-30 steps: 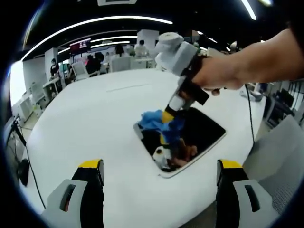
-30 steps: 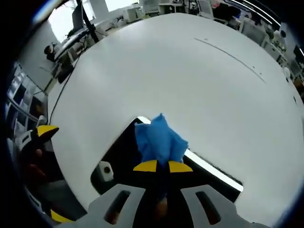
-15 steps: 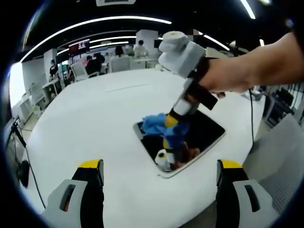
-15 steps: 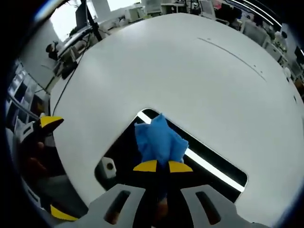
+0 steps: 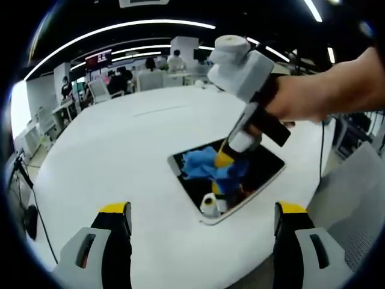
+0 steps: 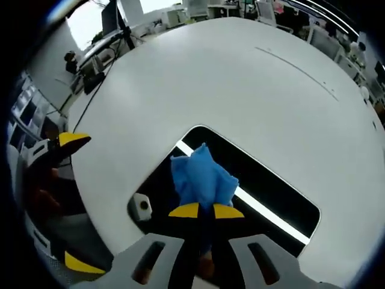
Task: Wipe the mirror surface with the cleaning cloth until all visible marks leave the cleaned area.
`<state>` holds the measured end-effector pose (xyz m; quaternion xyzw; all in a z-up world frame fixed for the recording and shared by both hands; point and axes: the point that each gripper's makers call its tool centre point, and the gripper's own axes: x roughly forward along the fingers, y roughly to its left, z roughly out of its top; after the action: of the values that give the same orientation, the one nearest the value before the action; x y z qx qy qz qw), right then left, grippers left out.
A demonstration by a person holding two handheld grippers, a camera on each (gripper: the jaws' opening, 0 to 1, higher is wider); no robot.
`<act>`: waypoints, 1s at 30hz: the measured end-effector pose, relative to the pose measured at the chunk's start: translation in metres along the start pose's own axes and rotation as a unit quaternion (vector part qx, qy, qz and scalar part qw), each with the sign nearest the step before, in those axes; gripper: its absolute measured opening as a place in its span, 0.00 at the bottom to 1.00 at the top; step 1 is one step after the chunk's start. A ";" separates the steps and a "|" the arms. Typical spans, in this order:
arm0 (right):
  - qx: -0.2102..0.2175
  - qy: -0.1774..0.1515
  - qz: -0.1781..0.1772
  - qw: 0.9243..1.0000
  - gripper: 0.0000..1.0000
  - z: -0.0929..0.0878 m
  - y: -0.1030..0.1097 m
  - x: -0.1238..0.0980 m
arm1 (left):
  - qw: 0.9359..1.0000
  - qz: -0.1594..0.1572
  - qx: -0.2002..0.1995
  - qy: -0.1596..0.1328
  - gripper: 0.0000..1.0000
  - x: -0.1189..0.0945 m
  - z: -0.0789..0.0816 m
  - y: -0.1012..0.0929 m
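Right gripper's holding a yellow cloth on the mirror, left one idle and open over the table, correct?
Not quite: the cloth is blue, not yellow; only the jaw tips are yellow. The right gripper view shows the right gripper shut on it over the mirror. The left gripper does sit open above the white table, as the left gripper view shows.

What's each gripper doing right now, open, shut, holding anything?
Left gripper: open, holding nothing, hovering above the table.
Right gripper: shut on the blue cloth, over the mirror.
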<state>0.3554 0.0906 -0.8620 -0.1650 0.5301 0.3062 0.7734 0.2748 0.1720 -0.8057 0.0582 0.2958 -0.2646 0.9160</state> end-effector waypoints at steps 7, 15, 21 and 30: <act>0.009 -0.005 0.000 1.000 0.00 -0.009 0.009 -0.006 | 1.000 -0.001 -0.005 -0.001 0.99 0.001 0.000 0.000; 0.004 -0.008 0.002 1.000 0.00 -0.019 0.021 -0.016 | 1.000 -0.002 -0.008 -0.004 0.99 0.001 0.000 0.000; 0.002 -0.008 0.004 1.000 0.00 -0.024 0.026 -0.019 | 1.000 -0.001 -0.010 -0.005 0.99 0.001 0.000 0.001; -0.008 -0.006 0.014 1.000 0.00 -0.034 0.037 -0.022 | 1.000 0.001 -0.011 -0.006 0.99 0.000 0.001 0.001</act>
<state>0.3014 0.0927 -0.8518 -0.1623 0.5254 0.3221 0.7707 0.2759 0.1724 -0.8055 0.0470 0.2928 -0.2609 0.9187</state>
